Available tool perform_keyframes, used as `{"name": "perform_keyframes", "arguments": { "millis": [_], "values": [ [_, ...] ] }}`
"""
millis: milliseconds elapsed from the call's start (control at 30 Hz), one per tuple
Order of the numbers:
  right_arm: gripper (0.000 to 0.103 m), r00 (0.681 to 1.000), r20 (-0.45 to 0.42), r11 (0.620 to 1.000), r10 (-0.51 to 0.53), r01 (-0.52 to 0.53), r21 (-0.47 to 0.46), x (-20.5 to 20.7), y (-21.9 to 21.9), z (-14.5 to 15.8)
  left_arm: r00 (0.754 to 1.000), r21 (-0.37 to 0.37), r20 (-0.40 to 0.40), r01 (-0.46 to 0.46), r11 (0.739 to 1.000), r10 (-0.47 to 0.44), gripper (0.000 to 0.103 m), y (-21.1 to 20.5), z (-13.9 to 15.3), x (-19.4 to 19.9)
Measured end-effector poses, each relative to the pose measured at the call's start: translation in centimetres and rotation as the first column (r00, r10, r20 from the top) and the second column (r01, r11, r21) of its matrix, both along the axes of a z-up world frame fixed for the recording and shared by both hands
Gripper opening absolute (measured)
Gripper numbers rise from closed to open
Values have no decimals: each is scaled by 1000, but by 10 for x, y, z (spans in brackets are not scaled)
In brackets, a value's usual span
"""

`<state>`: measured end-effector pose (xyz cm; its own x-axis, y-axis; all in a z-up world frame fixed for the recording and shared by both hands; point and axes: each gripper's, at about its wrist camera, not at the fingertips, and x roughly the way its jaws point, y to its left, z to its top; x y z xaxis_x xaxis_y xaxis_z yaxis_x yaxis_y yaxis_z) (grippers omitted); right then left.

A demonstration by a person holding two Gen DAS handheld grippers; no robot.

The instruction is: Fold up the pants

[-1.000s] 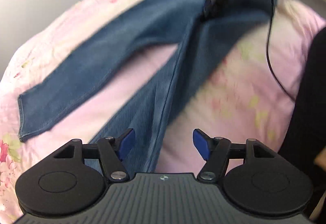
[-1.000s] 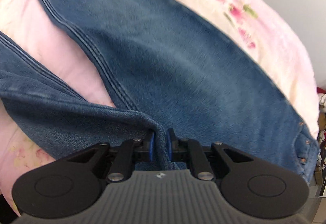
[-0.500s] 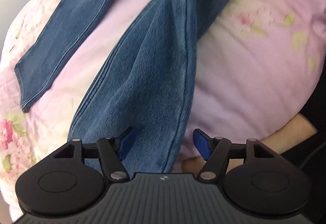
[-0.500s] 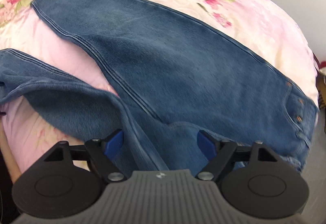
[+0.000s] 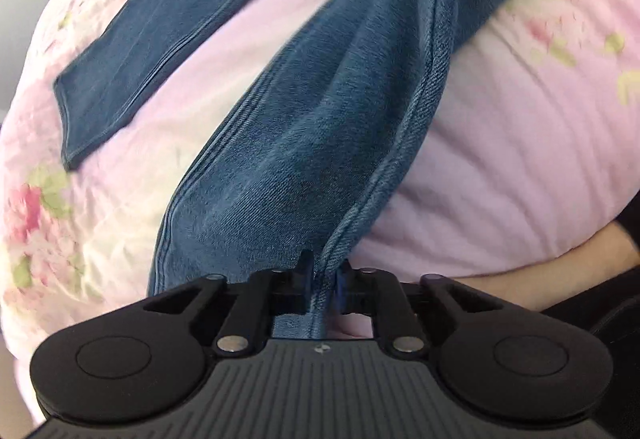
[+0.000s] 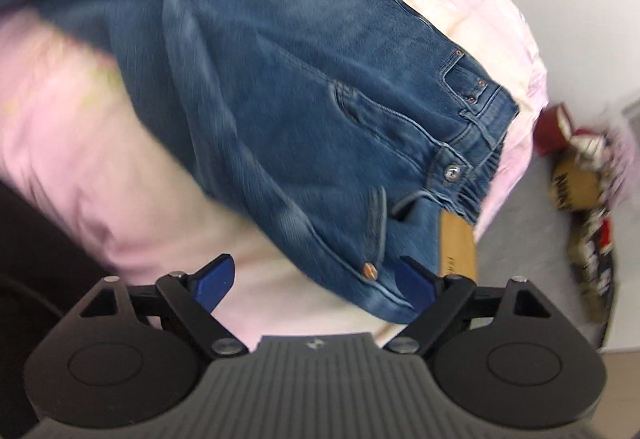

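Blue denim pants (image 5: pixel 320 111) lie spread on a pink floral quilt (image 5: pixel 500 159). In the left wrist view the near leg runs down to my left gripper (image 5: pixel 322 277), which is shut on its hem end. The far leg (image 5: pixel 168 35) lies flat at upper left. In the right wrist view I see the waistband with button (image 6: pixel 452 172), pockets and a tan label (image 6: pixel 456 243). My right gripper (image 6: pixel 314 281) is open and empty, its fingers either side of the waist's near corner (image 6: pixel 372 279).
The quilt (image 6: pixel 120 159) covers a bed that drops off at the near edge. Beyond the waistband a grey floor (image 6: pixel 540 239) holds red and patterned clutter (image 6: pixel 584 175). A person's dark clothing shows at the right of the left wrist view (image 5: pixel 624 303).
My left gripper has moved down to the near leg's end and shut on it. My right gripper let go of the fabric, opened, and moved over to the waistband.
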<state>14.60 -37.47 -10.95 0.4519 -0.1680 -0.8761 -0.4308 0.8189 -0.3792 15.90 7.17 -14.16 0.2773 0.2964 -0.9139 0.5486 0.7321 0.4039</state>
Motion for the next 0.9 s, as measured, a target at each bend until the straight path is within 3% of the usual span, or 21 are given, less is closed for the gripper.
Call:
{"name": "perform_keyframes", "arguments": {
  "millis": [67,200,267,333,400,533,633,767,900],
  "values": [
    [78,999,36,998,38,-36,-51,-6,2,-6,998,-25,65,-26,999,27,11,11,14,-1],
    [54,994,81,985,75,-61,-159,-6,5,-20,981,-74,158,-101,992,112,9,26,43,-1],
    [48,993,86,979,78,-60,-194,-4,5,-26,966,-77,222,-121,990,135,8,25,59,-6],
    [30,994,95,983,51,-33,-180,-6,6,-23,943,-100,282,-153,983,175,8,30,75,-8],
    [21,990,138,981,22,5,-193,-12,9,-15,919,-145,324,-184,972,222,8,35,90,-10],
    [14,975,223,971,-18,69,-227,-33,13,9,871,-198,400,-222,955,285,8,46,114,-22],
    [12,964,264,970,-19,81,-228,-51,16,30,848,-238,429,-226,945,311,8,49,134,-35],
    [10,961,273,968,-35,101,-231,-65,23,54,832,-257,457,-215,942,314,8,55,152,-46],
    [10,967,248,966,-55,114,-232,-60,21,58,833,-248,472,-188,950,288,8,55,158,-45]
  ]
}}
